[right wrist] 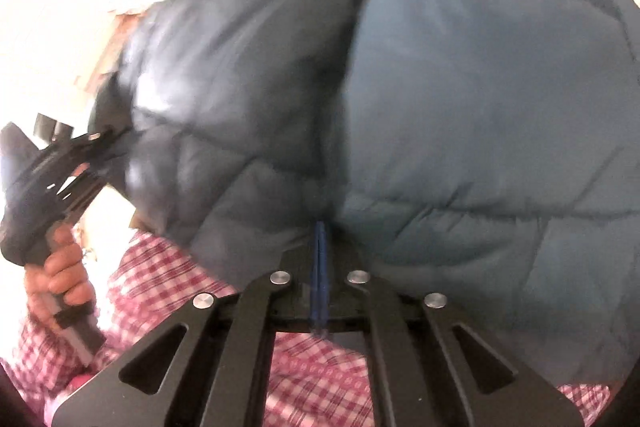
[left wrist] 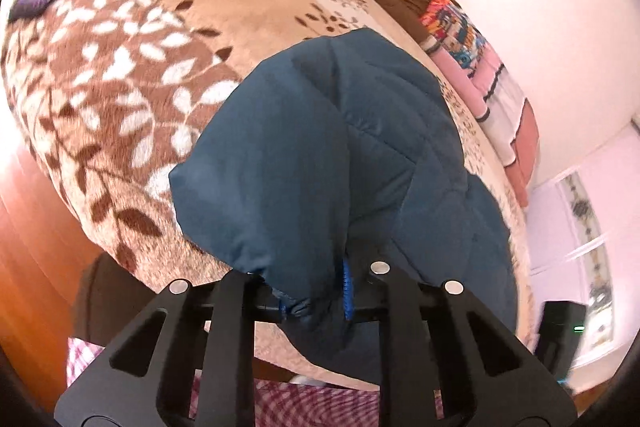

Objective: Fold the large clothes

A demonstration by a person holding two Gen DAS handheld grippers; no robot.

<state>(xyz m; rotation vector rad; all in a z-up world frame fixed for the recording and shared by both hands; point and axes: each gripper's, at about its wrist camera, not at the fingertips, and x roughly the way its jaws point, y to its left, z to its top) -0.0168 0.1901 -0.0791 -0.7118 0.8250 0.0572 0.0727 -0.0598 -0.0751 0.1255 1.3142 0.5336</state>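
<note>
We have the blue quilted jacket point(left wrist: 320, 155) pinched at its edge in both tongs, the left gripper point(left wrist: 316, 301) and right gripper point(right wrist: 320, 283) clamped on fabric, lifting it over the leaf-patterned bedspread point(left wrist: 120, 87). Next, we judge, we must spread it flat before folding.

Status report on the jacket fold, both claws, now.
Left claw shut on blue jacket, cuff end bunched between the fingers. Right claw shut on jacket edge. Jacket held up over the bed. Nothing in the way.

Black claw point(right wrist: 320, 267), pink checked sleeve point(right wrist: 160, 275)
</note>
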